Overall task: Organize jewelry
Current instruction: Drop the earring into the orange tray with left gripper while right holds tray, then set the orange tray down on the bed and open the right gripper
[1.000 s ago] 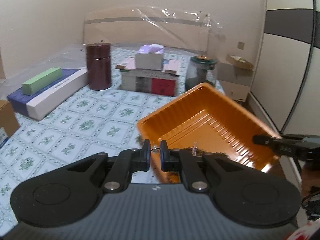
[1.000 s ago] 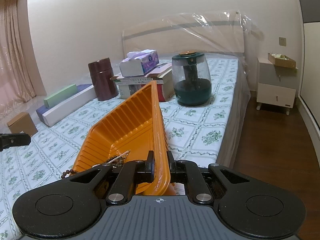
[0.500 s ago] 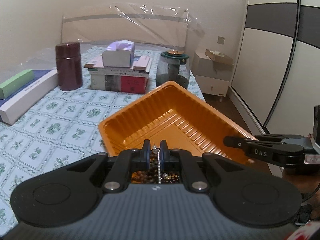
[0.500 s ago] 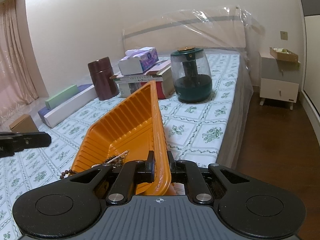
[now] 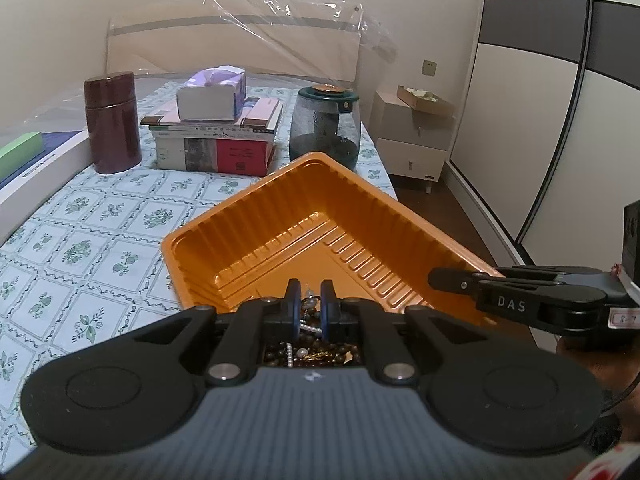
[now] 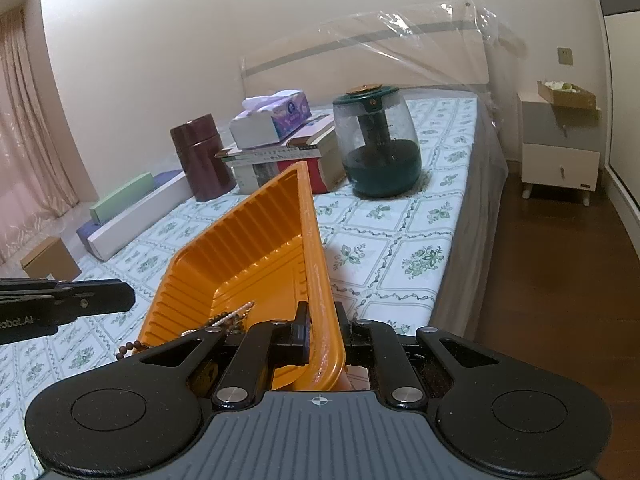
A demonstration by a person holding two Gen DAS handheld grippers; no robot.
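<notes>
Our right gripper clamps the orange tray's rim at the bed's edge, steadying it, while our left gripper pinches a pearl strand over the tray's near corner.

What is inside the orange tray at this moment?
Jewelry piled in the near corner of the orange tray: dark wooden beads, a pearl strand. The left claw hides part of the pile.

Glossy orange ribbed tray on a bed sheet of pale diamond checks with green floral sprigs. Behind, maroon canister, dark teal glass jar, white-and-purple tissue box, green block. In the tray, brown beads and white pearls. Matte black claws.
</notes>
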